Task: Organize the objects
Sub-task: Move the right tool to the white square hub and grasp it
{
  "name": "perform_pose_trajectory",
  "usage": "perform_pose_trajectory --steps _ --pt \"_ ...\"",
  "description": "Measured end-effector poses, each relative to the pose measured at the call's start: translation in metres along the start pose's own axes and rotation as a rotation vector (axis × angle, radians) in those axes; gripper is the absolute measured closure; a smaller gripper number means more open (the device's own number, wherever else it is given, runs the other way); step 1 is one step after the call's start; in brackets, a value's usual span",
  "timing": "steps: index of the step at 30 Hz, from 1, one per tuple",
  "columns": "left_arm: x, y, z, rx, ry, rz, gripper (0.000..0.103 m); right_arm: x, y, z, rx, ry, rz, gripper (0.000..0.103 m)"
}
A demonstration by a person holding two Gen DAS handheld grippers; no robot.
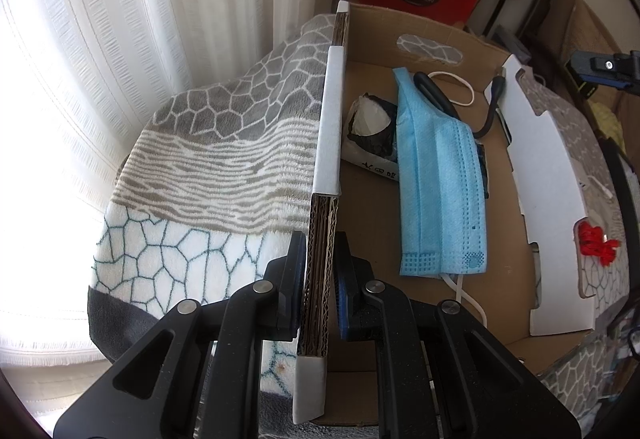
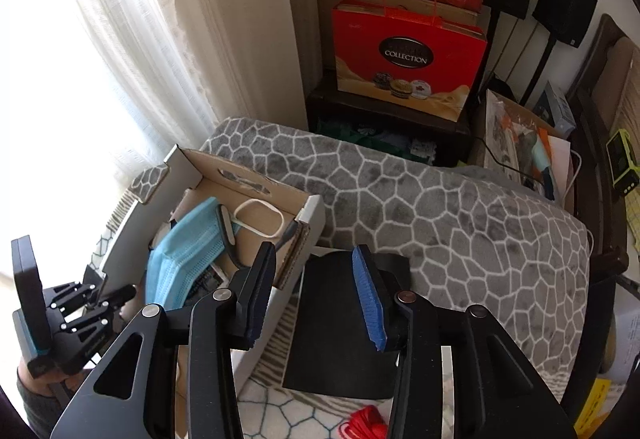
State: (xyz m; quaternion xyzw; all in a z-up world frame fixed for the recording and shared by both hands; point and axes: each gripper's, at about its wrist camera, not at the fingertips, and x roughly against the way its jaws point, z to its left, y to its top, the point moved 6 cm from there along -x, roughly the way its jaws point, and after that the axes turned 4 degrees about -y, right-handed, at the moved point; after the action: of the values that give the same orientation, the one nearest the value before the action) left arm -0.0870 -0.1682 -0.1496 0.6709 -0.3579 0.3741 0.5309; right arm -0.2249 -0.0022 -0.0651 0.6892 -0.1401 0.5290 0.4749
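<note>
My left gripper [image 1: 320, 239] is shut on the left wall of an open cardboard box [image 1: 330, 111], one finger outside and one inside. In the box lie a blue face mask [image 1: 440, 175], a black-and-white packet [image 1: 372, 127], a black cable [image 1: 490, 111] and a white loop [image 1: 460, 83]. The right wrist view shows the same box [image 2: 240, 169] and mask [image 2: 176, 259] at lower left, with the left gripper [image 2: 116, 289] on its far wall. My right gripper [image 2: 316, 295] is open just right of the box. Below its fingers a flat black piece [image 2: 332, 323] rests on the blanket, untouched by the pads.
The box sits on a grey-and-white patterned blanket [image 2: 440, 207]. A red cord [image 2: 364, 419] lies on it near the front. Red gift boxes [image 2: 408, 55] stand behind, white curtains [image 2: 140, 59] at left, and papers and cables [image 2: 520, 143] clutter the right.
</note>
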Motion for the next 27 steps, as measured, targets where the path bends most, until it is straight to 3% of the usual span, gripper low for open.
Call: perform_pose_trajectory --steps 9,22,27 --pt "-0.001 -0.001 0.002 0.002 0.002 0.0 0.091 -0.001 -0.028 -0.048 -0.02 -0.063 0.04 0.06" --pt "-0.003 0.0 0.004 0.003 0.01 0.009 0.091 -0.022 -0.082 -0.12 -0.109 -0.138 0.139 0.051" --pt "-0.003 0.0 0.004 0.005 0.011 0.009 0.091 -0.03 -0.093 -0.131 -0.177 -0.085 0.173 0.049"
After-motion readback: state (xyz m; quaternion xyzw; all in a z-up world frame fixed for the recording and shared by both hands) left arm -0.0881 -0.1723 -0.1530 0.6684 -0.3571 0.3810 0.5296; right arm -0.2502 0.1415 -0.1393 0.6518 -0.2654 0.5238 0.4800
